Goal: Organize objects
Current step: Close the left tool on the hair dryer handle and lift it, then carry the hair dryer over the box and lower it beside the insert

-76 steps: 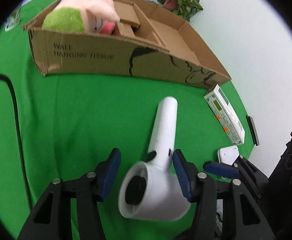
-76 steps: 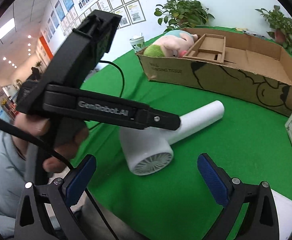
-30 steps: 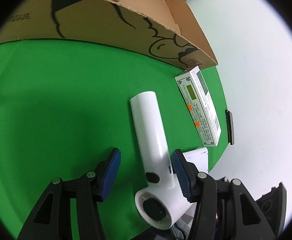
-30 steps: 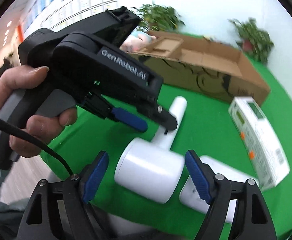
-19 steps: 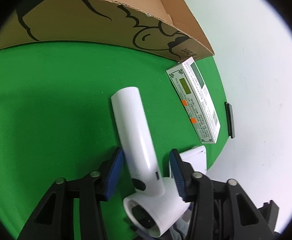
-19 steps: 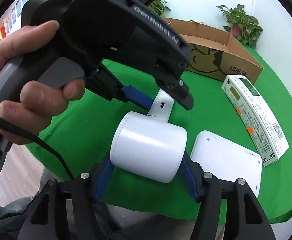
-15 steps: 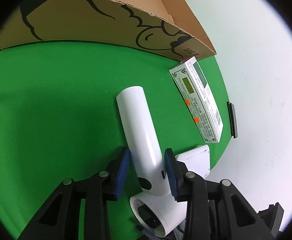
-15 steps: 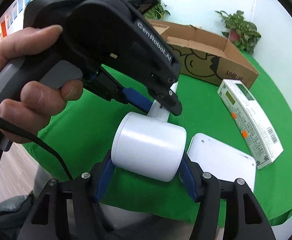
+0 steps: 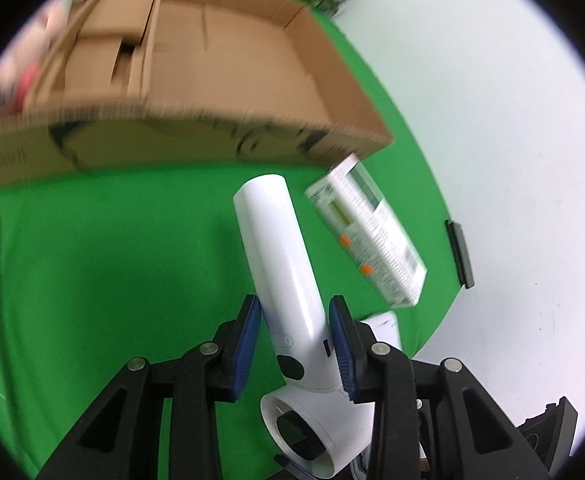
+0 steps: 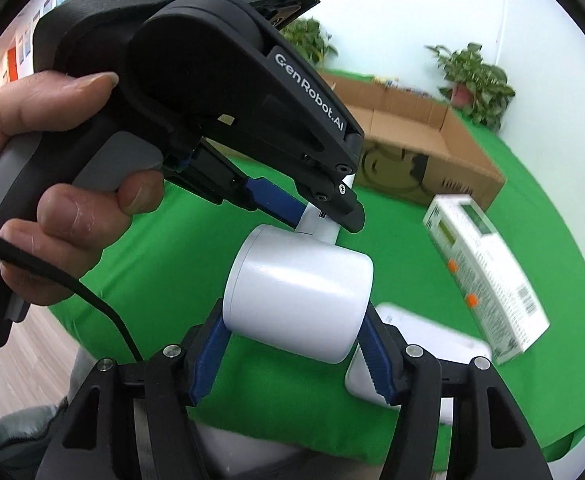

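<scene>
Smooth glossy white plastic hair dryer (image 9: 288, 288), matt green cloth (image 9: 104, 264), rough brown cardboard box (image 9: 228, 80).

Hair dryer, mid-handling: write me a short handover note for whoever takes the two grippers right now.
Left gripper: shut on the hair dryer, at its handle.
Right gripper: shut on the dryer's barrel.
The dryer is held by both grippers over the green table, handle end pointing toward the cardboard box.
On the table: a long printed carton and a flat white device.
In the box: a plush toy, blurred.
Done: dryer gripped.
Left: likely place the dryer in the box, then the carton and the white device.
</scene>
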Motion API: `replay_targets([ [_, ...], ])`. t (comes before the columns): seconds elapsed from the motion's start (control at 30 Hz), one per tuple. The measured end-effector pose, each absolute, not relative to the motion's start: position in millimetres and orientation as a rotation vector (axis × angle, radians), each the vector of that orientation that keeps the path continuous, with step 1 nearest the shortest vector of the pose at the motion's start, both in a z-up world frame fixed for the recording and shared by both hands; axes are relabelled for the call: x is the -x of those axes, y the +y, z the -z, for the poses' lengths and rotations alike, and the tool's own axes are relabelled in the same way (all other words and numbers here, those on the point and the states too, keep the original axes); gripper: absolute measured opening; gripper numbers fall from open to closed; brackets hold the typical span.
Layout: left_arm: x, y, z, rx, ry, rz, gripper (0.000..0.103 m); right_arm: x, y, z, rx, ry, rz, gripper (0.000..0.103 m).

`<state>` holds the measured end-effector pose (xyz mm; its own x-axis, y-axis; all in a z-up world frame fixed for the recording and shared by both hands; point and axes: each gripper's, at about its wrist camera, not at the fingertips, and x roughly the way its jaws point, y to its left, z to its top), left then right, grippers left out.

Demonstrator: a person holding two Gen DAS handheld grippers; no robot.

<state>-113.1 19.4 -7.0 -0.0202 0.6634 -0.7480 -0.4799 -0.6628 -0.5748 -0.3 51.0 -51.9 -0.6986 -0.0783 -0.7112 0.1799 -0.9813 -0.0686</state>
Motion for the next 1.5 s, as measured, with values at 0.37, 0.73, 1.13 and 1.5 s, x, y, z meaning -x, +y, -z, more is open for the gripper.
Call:
replay_targets([
  [0.37, 150, 24, -83, 1.226, -0.102, -1.937, 0.034, 44, 44, -11, -0.919, 0.238, 2.873, 0.059],
  [0.73, 212, 41, -130, 1.145, -0.076, -2.054, 0.034, 118, 39, -57, -0.848, 0.206, 2.842, 0.059],
  [1.13, 277, 67, -100, 1.252, -0.014, -2.082, 0.035, 188, 59, -41, -1.001, 0.031, 2.711, 0.059],
  [1.5, 313, 84, -30, 1.44, 0.016, -2.04, 0.035, 237, 75, 33, -1.185, -0.072, 2.585, 0.059],
])
